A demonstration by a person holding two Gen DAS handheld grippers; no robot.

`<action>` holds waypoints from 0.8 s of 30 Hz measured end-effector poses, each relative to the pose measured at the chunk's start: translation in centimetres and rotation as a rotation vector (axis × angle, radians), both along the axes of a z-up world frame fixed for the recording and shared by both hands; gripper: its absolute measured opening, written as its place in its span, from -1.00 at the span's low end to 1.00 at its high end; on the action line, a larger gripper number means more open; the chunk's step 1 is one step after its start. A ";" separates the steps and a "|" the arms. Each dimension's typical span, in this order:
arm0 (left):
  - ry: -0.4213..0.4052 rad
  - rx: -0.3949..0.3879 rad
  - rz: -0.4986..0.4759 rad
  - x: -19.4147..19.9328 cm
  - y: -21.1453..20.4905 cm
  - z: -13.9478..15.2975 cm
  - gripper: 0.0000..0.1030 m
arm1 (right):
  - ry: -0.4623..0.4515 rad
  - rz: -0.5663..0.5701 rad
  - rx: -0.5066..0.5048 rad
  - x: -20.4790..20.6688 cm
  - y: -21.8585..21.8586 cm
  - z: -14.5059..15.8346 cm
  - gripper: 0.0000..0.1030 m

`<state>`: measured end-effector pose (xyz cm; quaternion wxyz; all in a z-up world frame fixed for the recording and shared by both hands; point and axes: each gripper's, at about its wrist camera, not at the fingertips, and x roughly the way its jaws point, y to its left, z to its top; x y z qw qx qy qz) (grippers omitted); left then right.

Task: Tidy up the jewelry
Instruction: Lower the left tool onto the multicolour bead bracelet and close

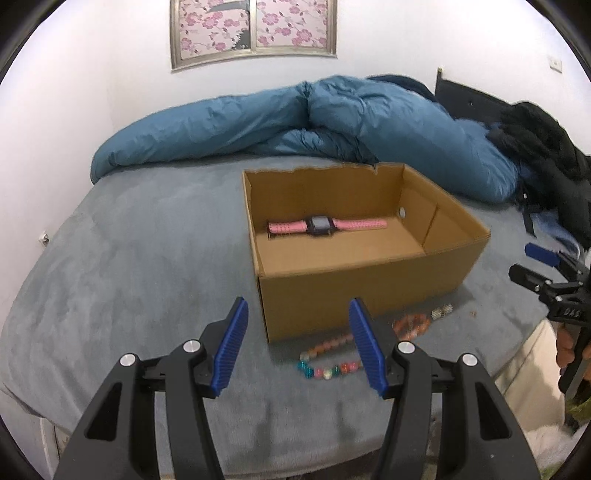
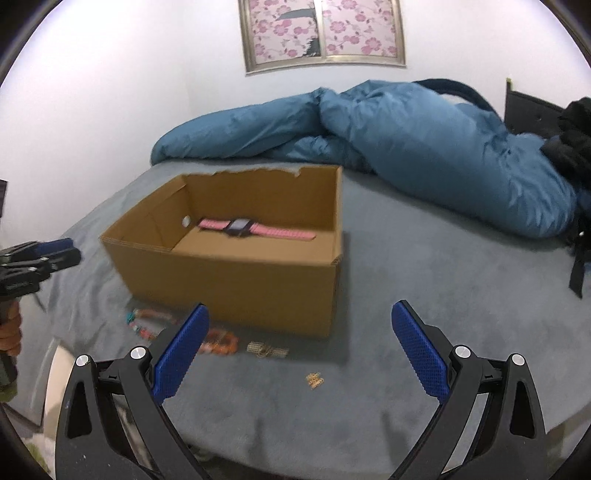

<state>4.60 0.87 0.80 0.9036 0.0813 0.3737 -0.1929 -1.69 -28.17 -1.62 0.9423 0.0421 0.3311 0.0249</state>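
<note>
An open cardboard box [image 1: 354,291] [image 2: 236,280] sits on the grey bed. A pink watch [image 1: 325,225] [image 2: 255,229] lies inside it. In front of the box lie a multicoloured bead bracelet [image 1: 328,363] [image 2: 142,325], an orange bead bracelet [image 1: 410,325] [image 2: 219,341], a small metal piece [image 1: 442,312] [image 2: 266,349] and small gold earrings [image 2: 314,380]. My left gripper [image 1: 299,345] is open and empty, above the bead bracelet. My right gripper [image 2: 299,350] is open and empty, over the bed before the box; it also shows in the left wrist view [image 1: 535,266].
A crumpled blue duvet [image 1: 314,122] [image 2: 406,140] lies behind the box. Dark clothing [image 1: 546,155] is piled at the right. The bed's front edge [image 1: 258,458] is just below the grippers. A framed flower picture [image 1: 255,29] hangs on the wall.
</note>
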 end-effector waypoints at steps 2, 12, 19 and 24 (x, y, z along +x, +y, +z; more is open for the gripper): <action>0.015 0.007 -0.015 -0.3 -0.1 -1.2 0.07 | 0.003 0.038 0.043 -0.3 1.0 -0.6 0.83; -0.004 0.069 -0.134 -0.5 -1.0 -5.4 0.07 | 0.085 0.243 0.214 2.0 8.6 -4.0 0.24; 0.034 0.107 -0.214 1.1 -1.8 -8.1 -0.05 | 0.196 0.227 0.247 4.5 10.7 -7.6 -0.32; 0.072 0.122 -0.248 2.2 -2.2 -9.8 -0.24 | 0.247 0.196 0.270 5.6 11.2 -9.1 -0.45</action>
